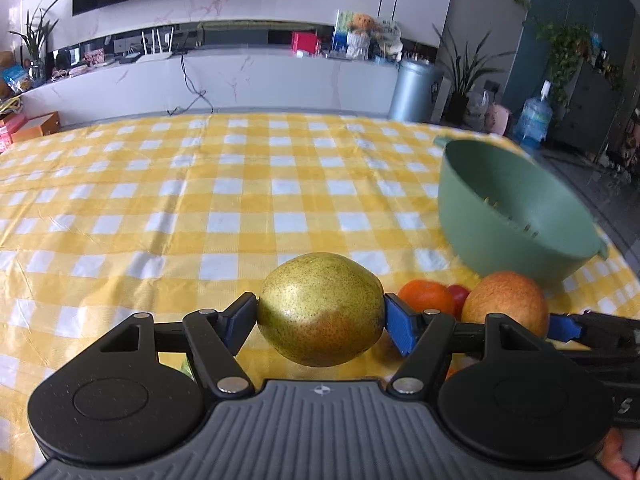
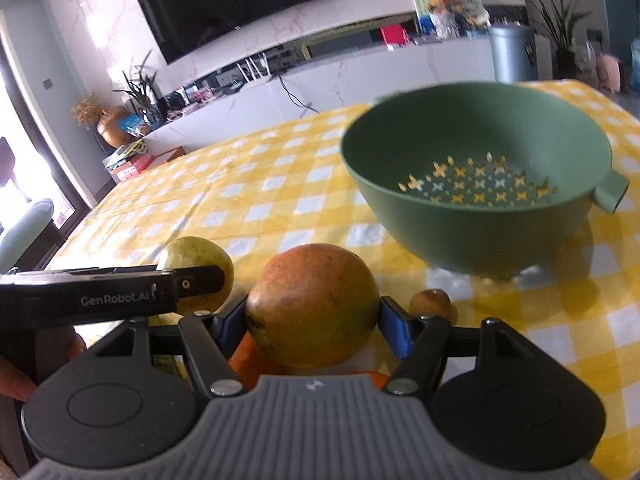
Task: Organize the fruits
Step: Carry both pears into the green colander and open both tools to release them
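The left gripper [image 1: 320, 318] pinches a green pear [image 1: 320, 314] across its widest girth; the right gripper [image 2: 314, 322] pinches a reddish-yellow pear [image 2: 312, 304] likewise. Both are smooth, firm and bruisable, near the tablecloth's [image 1: 200, 208] near edge, with the green colander [image 2: 476, 172] beyond them.

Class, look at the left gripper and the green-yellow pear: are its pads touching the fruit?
Touching. The left wrist view shows both blue pads of the left gripper pressed against opposite sides of the pear, with no gap visible at either side.
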Demonstrator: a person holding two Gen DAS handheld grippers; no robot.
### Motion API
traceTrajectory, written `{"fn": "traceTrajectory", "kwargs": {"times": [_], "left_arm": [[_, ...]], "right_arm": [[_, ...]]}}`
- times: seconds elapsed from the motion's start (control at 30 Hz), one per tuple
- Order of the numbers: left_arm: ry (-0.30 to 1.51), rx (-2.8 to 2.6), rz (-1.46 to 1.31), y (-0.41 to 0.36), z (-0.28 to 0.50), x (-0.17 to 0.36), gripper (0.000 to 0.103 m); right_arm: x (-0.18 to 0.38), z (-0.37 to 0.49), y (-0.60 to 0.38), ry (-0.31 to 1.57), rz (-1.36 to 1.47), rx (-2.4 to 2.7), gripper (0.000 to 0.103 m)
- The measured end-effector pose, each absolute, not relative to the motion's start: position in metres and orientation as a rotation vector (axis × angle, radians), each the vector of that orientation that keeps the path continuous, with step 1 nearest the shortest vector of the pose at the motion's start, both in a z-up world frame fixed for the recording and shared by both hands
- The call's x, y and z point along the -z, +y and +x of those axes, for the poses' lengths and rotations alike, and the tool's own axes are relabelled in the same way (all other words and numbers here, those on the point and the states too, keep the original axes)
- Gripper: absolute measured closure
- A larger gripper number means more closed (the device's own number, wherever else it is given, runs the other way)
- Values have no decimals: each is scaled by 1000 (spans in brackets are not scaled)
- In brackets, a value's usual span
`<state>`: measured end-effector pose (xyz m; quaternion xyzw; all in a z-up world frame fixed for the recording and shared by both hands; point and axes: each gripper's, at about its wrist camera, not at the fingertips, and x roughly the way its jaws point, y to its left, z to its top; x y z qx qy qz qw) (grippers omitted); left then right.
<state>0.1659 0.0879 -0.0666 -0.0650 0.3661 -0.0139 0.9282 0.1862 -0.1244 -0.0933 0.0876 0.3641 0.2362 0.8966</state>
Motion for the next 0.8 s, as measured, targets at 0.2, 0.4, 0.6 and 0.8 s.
{"fn": "traceTrajectory", "kwargs": {"times": [0.2,0.4,0.6,0.8], "left_arm": [[703,63,-163,79,158,32,24],[681,123,-132,55,170,-4,24],[671,218,-37,12,197,-34,24],[756,318,47,-24,238,-33,24]], "right_arm": [[74,176,-131,698,147,-501,37],[40,173,-149,648,83,-498,37],[17,201,-174,673,-39,-499,37],[10,246,-191,744,-178,-521,37]]}}
